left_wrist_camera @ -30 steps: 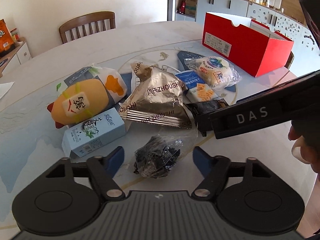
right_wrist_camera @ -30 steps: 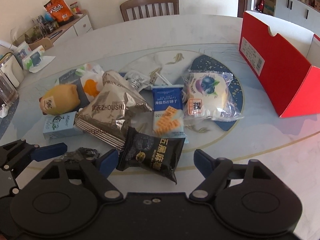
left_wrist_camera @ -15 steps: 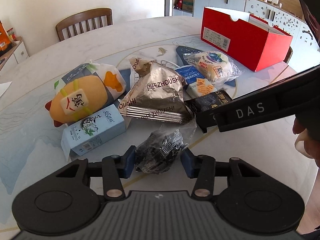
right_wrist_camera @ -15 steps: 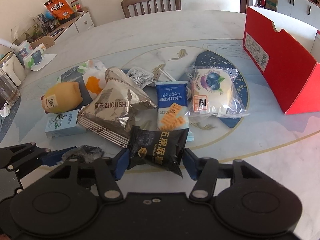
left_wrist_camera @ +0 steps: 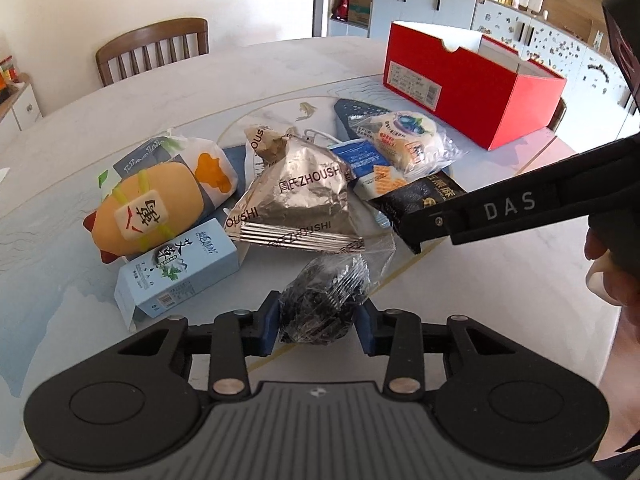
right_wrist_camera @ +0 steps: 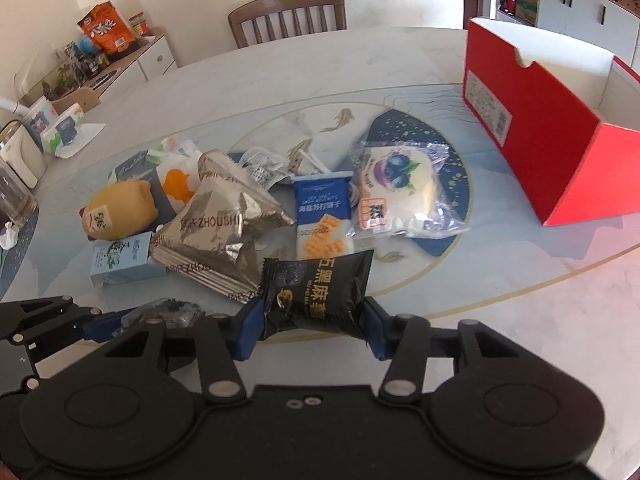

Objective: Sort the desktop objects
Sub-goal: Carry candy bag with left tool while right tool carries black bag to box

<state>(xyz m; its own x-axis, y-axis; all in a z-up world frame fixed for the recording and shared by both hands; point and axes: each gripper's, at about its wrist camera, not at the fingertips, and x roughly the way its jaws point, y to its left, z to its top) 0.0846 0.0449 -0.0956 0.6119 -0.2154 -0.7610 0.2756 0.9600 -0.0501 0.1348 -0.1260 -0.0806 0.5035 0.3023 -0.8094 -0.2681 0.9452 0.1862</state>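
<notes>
My left gripper (left_wrist_camera: 319, 330) is shut on a clear bag of black clips (left_wrist_camera: 326, 300) and holds it just above the table. My right gripper (right_wrist_camera: 312, 330) is shut on a black sesame snack packet (right_wrist_camera: 320, 294), lifted off the pile; the packet also shows in the left wrist view (left_wrist_camera: 420, 198). A silver foil pack (left_wrist_camera: 300, 204), a blue cracker packet (right_wrist_camera: 322, 216), a blueberry bread bag (right_wrist_camera: 394, 190), a pale blue carton (left_wrist_camera: 180, 268) and an orange plush toy (left_wrist_camera: 152, 212) lie together mid-table. An open red box (right_wrist_camera: 532, 120) stands at the right.
A wooden chair (right_wrist_camera: 288, 16) stands behind the round marble table (right_wrist_camera: 500, 320). A side cabinet with snack bags (right_wrist_camera: 108, 34) is at the far left. A white kettle (right_wrist_camera: 20, 152) sits at the table's left edge. White cabinets (left_wrist_camera: 424, 4) line the back.
Both grippers went from open to shut, the left on the clip bag, the right on the black packet. Both have lifted a little and the views have pulled back slightly.
</notes>
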